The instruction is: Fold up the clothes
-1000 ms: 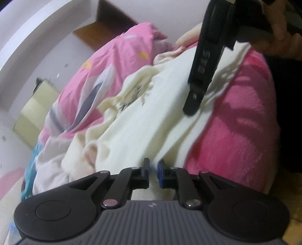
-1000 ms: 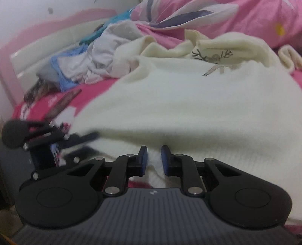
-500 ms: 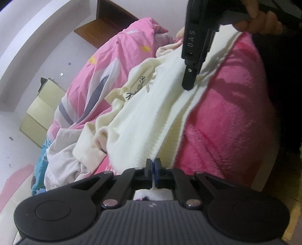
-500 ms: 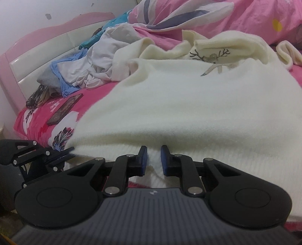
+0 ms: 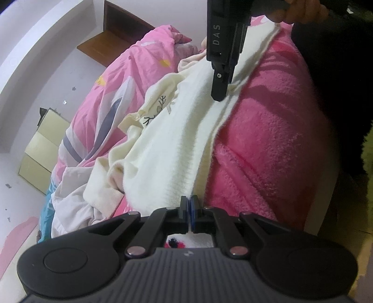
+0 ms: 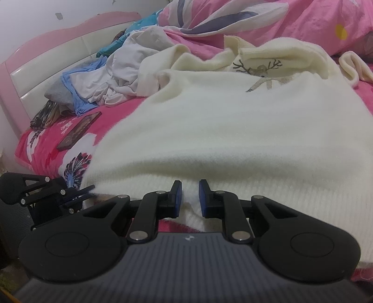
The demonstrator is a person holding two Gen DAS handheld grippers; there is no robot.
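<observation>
A cream knit sweater [image 6: 233, 130] with an embroidered deer [image 6: 258, 67] lies spread over the pink bed, its ribbed hem towards me. My right gripper [image 6: 188, 187] is shut on a bunched bit of the hem, which shows between its blue pads. In the left wrist view the sweater [image 5: 167, 151] runs down to my left gripper [image 5: 188, 202], whose jaws are pressed together on the hem's corner. The right gripper [image 5: 220, 93] reaches down from the top onto the far hem. The left gripper [image 6: 89, 188] shows at the sweater's left corner.
A pink fleece blanket [image 5: 268, 151] covers the bed edge. A pink quilt [image 6: 256, 21] is heaped behind the sweater. A pile of white and blue clothes [image 6: 105, 79] lies by the pink headboard [image 6: 46, 58]. A dark flat object [image 6: 79, 130] rests on the sheet. A hand [image 5: 298, 14] holds the right gripper.
My left gripper's jaws went from open around the hem to shut on it, and it shifted along the bed edge and rolled. The right gripper stayed put on the hem.
</observation>
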